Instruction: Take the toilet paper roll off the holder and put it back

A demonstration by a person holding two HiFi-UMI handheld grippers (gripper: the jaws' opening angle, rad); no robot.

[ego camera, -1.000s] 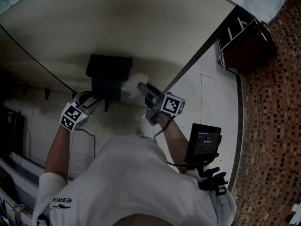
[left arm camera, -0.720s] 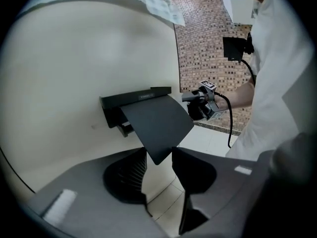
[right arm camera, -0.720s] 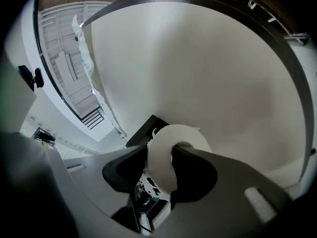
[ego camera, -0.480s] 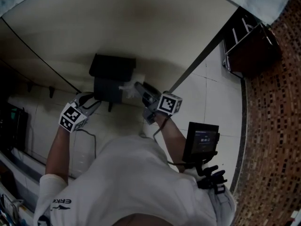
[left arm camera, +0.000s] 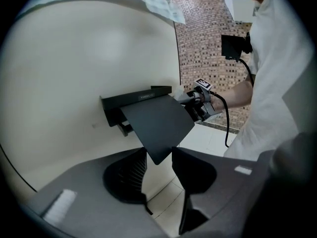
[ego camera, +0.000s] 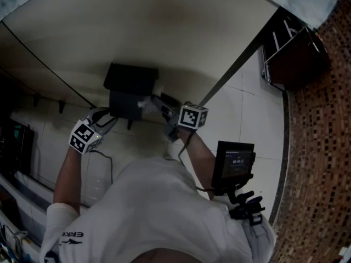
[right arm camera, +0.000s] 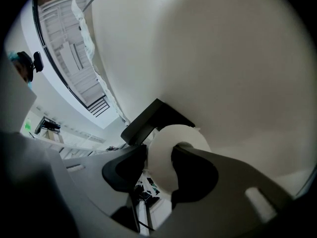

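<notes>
The black wall-mounted holder (ego camera: 130, 92) has its lid (left arm camera: 156, 125) tilted up. My left gripper (ego camera: 107, 115) is under it, and in the left gripper view the lid's lower corner sits between the parted jaws of the left gripper (left arm camera: 159, 160), not clamped flat. The white toilet paper roll (right arm camera: 166, 157) is at the holder's (right arm camera: 153, 118) right side. My right gripper (right arm camera: 159, 165) has one jaw in the roll's core and the other outside it, and its jaws are opening. In the head view the roll (ego camera: 147, 104) is just a pale patch ahead of the right gripper (ego camera: 156, 103).
A black cable (ego camera: 49, 75) runs across the cream wall. A dark rack (ego camera: 290, 48) stands on the white floor tiles at upper right, beside brown mosaic tiling (ego camera: 318, 147). A small screen device (ego camera: 236, 163) hangs at the person's waist.
My right gripper has moved left and up with the roll, closer in beside the holder. My left gripper has stayed put under the lid.
</notes>
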